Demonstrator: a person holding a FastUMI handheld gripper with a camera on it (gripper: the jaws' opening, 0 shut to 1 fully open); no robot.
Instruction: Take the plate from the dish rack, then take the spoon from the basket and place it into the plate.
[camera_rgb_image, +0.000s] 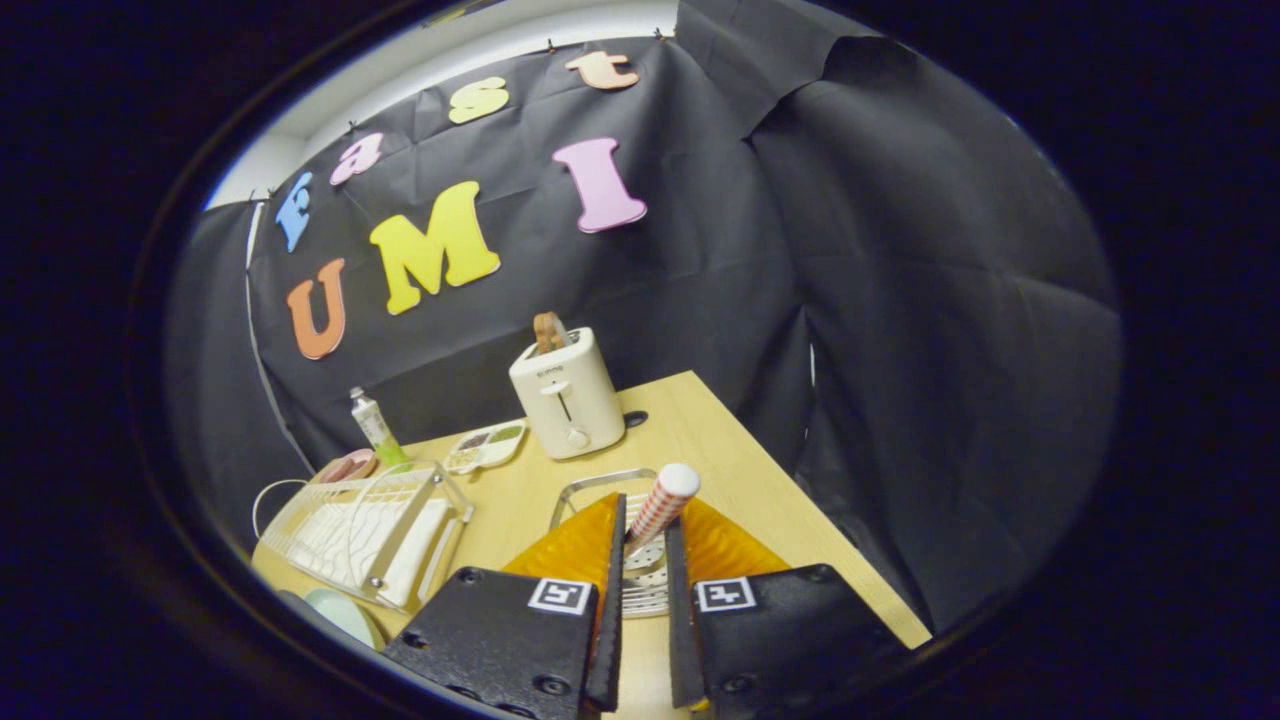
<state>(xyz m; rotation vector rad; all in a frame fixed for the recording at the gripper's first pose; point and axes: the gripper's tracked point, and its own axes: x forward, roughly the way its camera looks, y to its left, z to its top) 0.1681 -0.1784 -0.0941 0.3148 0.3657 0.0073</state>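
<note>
The gripper (645, 535) has its two fingers drawn close together on the spoon (660, 505), whose checked red-and-white handle with a rounded white end stands up tilted between them; both fingers seem to press on the handle, so the claw is closed around it. Just beneath and a little beyond the fingertips sits the wire basket (600, 485), its metal rim curving toward the white toaster (567, 395), which I take as my landmark on the wooden table (740, 470). A slice of toast (548, 332) pokes out of the toaster's top. Just beside the toaster, toward the dish rack, lies a small divided tray (486, 445). Further that way from the toaster stands a tube with a green base (376, 428), with a pink dish (348, 466) next to it. The white wire dish rack (365, 535) is nearer the gripper than the toaster, and a pale green plate (345, 612) lies on the table at the rack's near corner, well apart from the toaster.
</note>
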